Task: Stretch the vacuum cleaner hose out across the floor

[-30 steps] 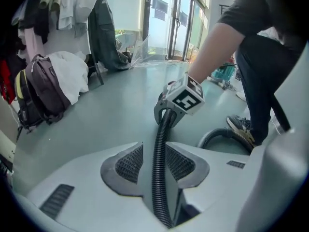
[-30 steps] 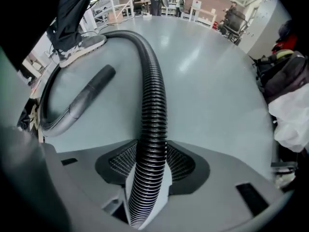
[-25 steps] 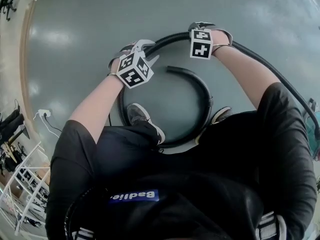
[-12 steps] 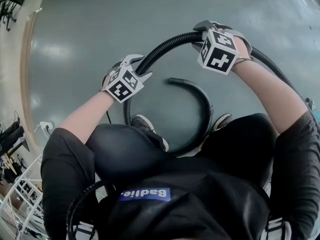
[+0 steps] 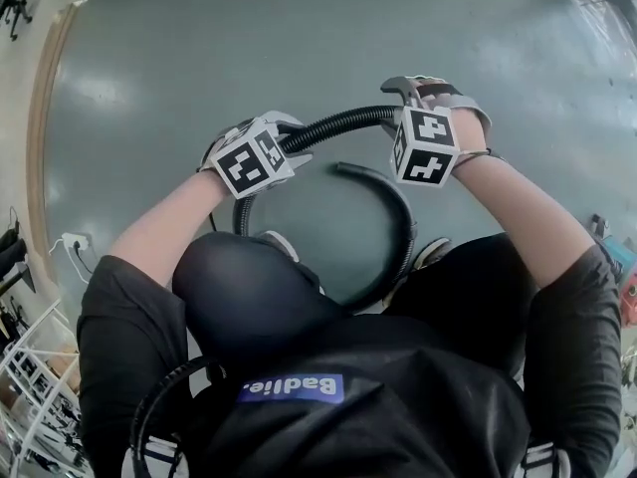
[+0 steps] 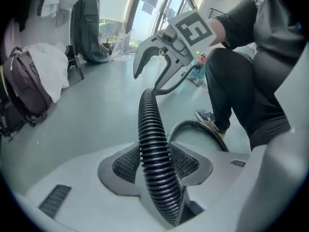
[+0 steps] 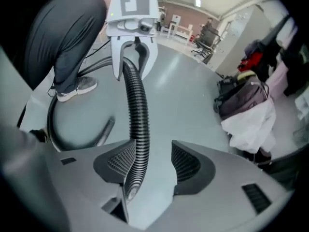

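Above the grey floor, the left gripper, its jaws just closing, clamps the black corrugated vacuum hose; the right gripper, its jaws just opening, stands slack around it.

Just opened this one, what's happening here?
A person holds a stretch of black ribbed vacuum cleaner hose above the grey floor between two handheld grippers. The left gripper has just been closing and clamps it; the right gripper has just been opening, the hose resting against one pad. The rest lies curled round the person's feet, not yet stretched out.
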